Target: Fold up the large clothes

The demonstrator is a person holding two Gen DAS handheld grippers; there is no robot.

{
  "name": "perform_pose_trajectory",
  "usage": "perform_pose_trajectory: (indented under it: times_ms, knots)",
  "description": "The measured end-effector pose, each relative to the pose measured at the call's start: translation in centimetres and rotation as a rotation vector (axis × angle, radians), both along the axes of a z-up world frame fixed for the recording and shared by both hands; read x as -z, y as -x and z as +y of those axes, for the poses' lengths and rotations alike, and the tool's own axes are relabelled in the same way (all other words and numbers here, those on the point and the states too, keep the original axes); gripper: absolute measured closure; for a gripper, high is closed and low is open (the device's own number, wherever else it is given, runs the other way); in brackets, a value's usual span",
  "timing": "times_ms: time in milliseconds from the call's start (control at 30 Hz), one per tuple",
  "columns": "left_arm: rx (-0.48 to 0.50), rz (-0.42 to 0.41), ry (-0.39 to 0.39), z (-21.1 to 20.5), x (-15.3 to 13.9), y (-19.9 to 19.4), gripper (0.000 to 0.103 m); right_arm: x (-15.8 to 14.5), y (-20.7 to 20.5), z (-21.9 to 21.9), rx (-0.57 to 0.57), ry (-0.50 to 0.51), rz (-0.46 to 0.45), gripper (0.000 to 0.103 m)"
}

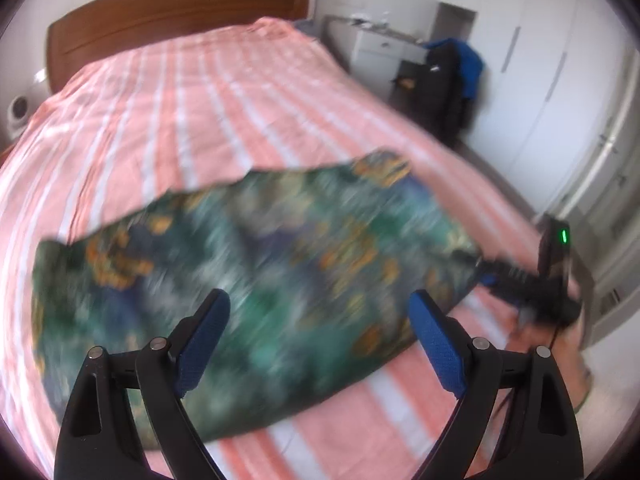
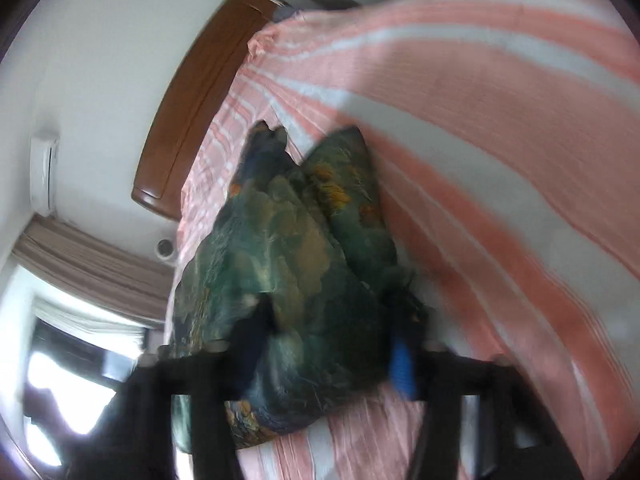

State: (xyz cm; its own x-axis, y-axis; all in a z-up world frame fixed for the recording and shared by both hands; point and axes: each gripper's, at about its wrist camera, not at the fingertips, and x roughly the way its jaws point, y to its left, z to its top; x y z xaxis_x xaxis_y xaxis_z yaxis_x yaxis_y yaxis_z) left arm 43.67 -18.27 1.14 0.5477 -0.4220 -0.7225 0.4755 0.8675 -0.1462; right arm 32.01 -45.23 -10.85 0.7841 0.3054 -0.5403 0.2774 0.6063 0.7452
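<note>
I see the green patterned garment (image 1: 248,280) lying crosswise on the striped bed (image 1: 208,92), its long axis left to right, with my left claw (image 1: 320,340) wide open and empty above it and my right claw (image 2: 332,344) clamping its right end.

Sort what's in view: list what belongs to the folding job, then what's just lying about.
Belongs to the job:
green patterned garment
left gripper, open above it
right gripper, closed on its edge
striped bedspread

Lying about:
dark chair with blue jacket
white drawer unit
</note>
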Motion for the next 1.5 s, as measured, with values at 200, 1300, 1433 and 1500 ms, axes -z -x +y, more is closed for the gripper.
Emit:
perform_pose_trajectory:
  times_ms: [200, 1300, 1433, 1500]
  knots:
    - [0.158, 0.096, -0.01, -6.7, -2.7, -2.6, 0.011, -9.7, 3.4, 11.5, -0.142, 0.573, -0.217, 0.075]
    - [-0.326, 0.177, 0.069, 25.0, 2.4, -4.7, 0.08, -14.2, 2.8, 26.0, -0.487, 0.691, -0.39, 0.028]
    - [-0.418, 0.241, 0.119, 29.5, 7.2, -4.7, 0.078, -12.9, -3.7, 28.8, -0.557, 0.617, -0.335, 0.034]
    - [-0.437, 0.254, 0.162, 30.2, 8.9, -4.9, 0.075, -11.2, -6.6, 32.4, -0.629, 0.619, -0.306, 0.036]
